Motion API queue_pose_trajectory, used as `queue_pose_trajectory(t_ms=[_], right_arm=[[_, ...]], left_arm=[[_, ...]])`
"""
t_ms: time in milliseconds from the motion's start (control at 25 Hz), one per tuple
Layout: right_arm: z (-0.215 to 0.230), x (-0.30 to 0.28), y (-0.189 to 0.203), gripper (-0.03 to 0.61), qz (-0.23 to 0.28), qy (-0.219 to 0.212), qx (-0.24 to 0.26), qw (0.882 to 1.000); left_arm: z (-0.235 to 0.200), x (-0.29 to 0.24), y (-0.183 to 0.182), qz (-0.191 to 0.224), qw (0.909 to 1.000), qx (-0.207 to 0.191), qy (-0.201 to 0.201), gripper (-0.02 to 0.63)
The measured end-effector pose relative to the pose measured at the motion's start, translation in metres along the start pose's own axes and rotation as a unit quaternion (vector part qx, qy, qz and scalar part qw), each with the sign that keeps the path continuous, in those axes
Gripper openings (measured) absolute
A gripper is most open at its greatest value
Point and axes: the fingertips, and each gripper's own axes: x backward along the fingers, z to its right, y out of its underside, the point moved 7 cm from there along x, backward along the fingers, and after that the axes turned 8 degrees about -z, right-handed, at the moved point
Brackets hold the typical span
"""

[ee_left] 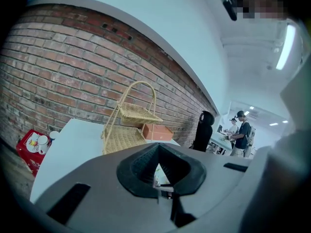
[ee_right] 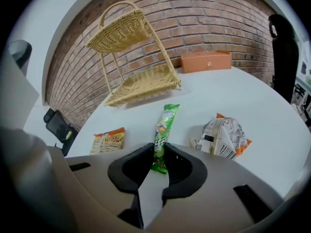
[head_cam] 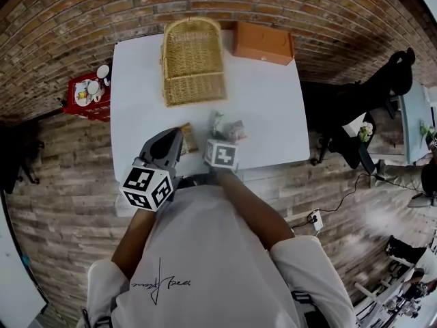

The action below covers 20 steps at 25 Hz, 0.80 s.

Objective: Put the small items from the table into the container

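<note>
My right gripper (ee_right: 159,152) is pitched steeply down at the white table (head_cam: 273,108), its jaws narrowed onto the near end of a green snack stick packet (ee_right: 165,123) whose far end still lies on the tabletop. My left gripper (ee_left: 158,149) is held almost level, pointing at the two-tier wicker basket (ee_right: 141,81), its jaws pressed together with nothing in them. An orange-yellow packet (ee_right: 109,141) and a white-and-orange packet (ee_right: 223,136) lie either side.
</note>
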Motion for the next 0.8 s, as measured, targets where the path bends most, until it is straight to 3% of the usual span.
queue_pose_trajectory(t_ms=[160, 400, 680, 800], right_arm=[[0.004, 0.002, 0.001, 0.08, -0.023, -0.036, 0.021, 0.999], [0.005, 0.006, 0.0, 0.08, -0.039, -0.062, 0.067, 0.995], [0.012, 0.004, -0.002, 0.078, -0.061, -0.122, -0.006, 0.991], [0.011, 0.004, -0.003, 0.078, -0.058, -0.118, 0.001, 0.991]], left_arm=[[0.001, -0.002, -0.007, 0.012, 0.9992, 0.026, -0.027, 0.008], [0.007, -0.016, -0.015, 0.018, 0.9981, 0.018, -0.056, 0.008], [-0.001, -0.021, -0.012, 0.003, 0.9991, 0.023, -0.036, 0.008], [-0.003, -0.024, -0.013, 0.0, 0.9994, 0.023, -0.024, 0.008]])
